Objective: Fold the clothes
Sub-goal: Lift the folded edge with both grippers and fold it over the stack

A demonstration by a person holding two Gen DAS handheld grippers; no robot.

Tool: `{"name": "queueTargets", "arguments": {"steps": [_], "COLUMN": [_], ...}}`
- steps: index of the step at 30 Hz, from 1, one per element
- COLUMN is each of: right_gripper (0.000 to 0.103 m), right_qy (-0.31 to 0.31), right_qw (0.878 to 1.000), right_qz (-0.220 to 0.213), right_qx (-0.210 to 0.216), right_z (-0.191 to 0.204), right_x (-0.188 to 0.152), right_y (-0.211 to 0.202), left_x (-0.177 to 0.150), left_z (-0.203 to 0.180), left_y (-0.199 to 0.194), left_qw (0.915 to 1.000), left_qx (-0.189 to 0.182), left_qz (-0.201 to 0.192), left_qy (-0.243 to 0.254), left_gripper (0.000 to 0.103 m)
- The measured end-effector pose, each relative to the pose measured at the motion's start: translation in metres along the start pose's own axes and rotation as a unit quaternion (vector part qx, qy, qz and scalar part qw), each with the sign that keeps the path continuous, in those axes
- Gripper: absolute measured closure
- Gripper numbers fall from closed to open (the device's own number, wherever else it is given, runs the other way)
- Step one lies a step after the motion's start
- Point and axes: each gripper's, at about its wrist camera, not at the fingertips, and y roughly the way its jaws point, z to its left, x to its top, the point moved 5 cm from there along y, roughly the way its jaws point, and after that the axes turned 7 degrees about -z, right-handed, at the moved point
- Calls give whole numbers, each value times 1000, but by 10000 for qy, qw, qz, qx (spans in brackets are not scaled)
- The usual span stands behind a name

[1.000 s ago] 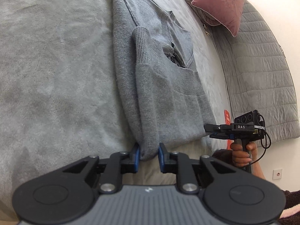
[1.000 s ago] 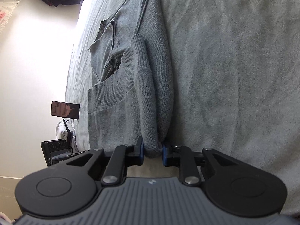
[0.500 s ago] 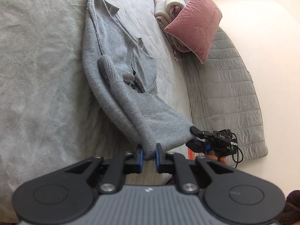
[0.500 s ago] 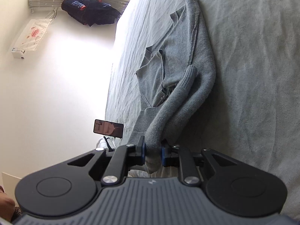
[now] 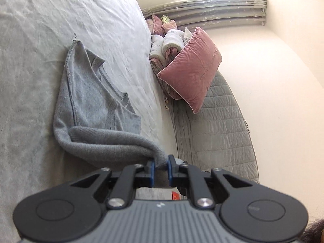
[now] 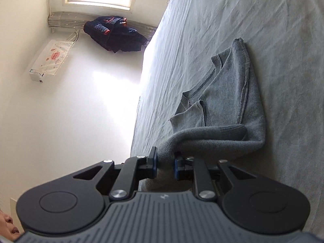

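The hem of the grey sweater (image 5: 91,101) has been lifted off the bed (image 5: 30,40) and carried toward its collar. It is clamped by the left gripper (image 5: 161,165) and the right gripper (image 6: 165,162), so the fold is judged half done.

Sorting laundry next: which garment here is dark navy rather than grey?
The dark garment heaped by the window, navy with red markings. The grey sweater lies on the bed, pinched in both grippers.
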Motion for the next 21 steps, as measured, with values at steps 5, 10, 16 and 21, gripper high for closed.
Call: {"name": "queueTargets", "arguments": {"steps": [5, 10, 16, 21], "right_gripper": [83, 83, 80, 71], "right_qy": [226, 349, 583, 707], "right_qw": [9993, 9985, 9970, 9961], "right_qz": [-266, -353, -349, -453], "right_qx": [-97, -230, -371, -273], "right_z": [-12, -29, -53, -60], "right_x": [26, 45, 57, 64], "right_y": [19, 42, 65, 62], "left_x": [32, 59, 85, 101], "left_z": [7, 22, 53, 67], "left_y": [26, 55, 77, 81], "left_qw": [9995, 9979, 9943, 9904], "left_qx": [166, 551, 964, 1249], "left_qz": [-247, -351, -451, -589], "left_qy": [-51, 38, -108, -44], "left_gripper": [91, 91, 75, 65]}}
